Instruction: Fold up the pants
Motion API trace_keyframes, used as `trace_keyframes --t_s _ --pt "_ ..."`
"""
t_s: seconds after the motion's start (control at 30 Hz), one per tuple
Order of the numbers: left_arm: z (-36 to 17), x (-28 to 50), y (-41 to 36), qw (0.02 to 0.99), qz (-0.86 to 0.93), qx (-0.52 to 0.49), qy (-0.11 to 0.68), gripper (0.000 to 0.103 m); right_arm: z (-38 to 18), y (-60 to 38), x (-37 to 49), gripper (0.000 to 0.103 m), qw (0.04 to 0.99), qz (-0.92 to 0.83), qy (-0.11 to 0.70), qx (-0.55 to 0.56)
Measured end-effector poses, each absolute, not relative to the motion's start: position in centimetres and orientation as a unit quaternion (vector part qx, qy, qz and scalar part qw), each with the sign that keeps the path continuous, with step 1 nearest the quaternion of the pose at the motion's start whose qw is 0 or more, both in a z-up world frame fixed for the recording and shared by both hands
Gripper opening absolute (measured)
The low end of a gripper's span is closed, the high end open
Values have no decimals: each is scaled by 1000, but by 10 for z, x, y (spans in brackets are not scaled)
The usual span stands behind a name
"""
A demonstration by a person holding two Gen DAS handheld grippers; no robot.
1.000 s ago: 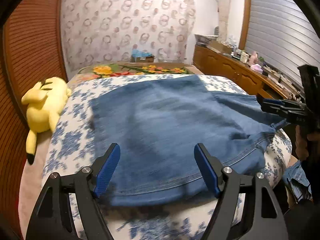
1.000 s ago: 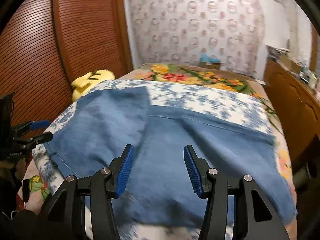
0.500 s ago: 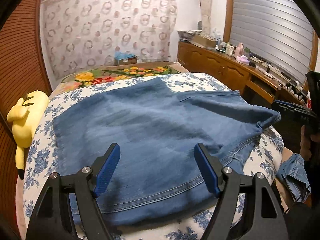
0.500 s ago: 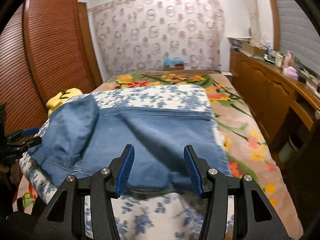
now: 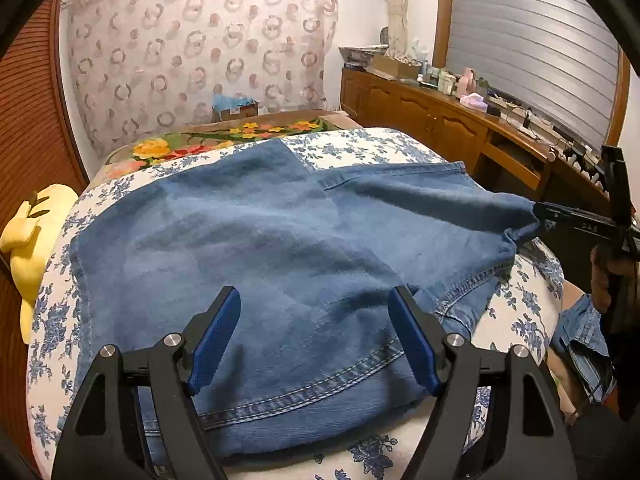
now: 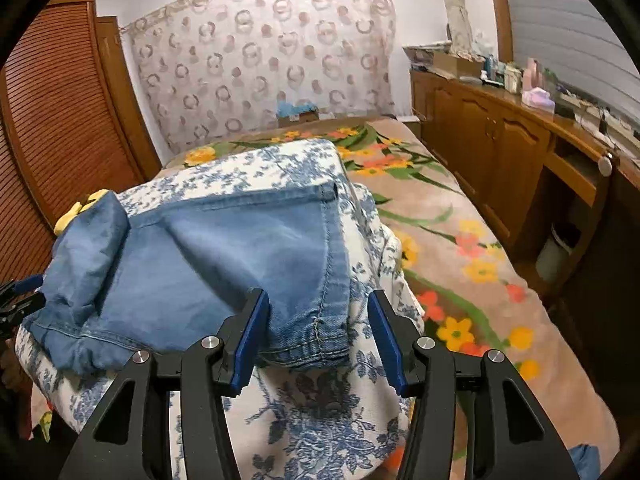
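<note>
Nearest, both grippers stand with jaws apart and nothing between them: the left gripper (image 5: 314, 334) over the waistband, the right gripper (image 6: 318, 332) just above the hem corner. The pants (image 5: 280, 248) lie spread on the floral quilt (image 5: 52, 320), 1 leg running toward 2 o'clock. The risk is pinching quilt along with denim, or catching only 1 layer, so the fold drags crooked. Far off at 9 o'clock, the yellow plush (image 5: 28, 240) could get swept.
</note>
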State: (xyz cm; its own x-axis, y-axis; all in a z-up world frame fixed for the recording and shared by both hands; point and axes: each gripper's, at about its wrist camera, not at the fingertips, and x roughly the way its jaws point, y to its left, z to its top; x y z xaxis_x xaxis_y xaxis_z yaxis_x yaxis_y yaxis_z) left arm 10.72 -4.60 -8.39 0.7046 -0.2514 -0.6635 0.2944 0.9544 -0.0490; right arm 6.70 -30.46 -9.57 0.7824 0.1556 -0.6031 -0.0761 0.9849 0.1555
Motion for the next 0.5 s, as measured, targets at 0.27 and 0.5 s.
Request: trace_keyframes --t_s 0.27,0.5 --pt "-85 109 -48 922 -148 31 357 77 -95 -316 77 53 930 67 348 95" --pt "-89 108 -49 920 -150 29 361 77 -97 -318 76 53 927 67 356 101"
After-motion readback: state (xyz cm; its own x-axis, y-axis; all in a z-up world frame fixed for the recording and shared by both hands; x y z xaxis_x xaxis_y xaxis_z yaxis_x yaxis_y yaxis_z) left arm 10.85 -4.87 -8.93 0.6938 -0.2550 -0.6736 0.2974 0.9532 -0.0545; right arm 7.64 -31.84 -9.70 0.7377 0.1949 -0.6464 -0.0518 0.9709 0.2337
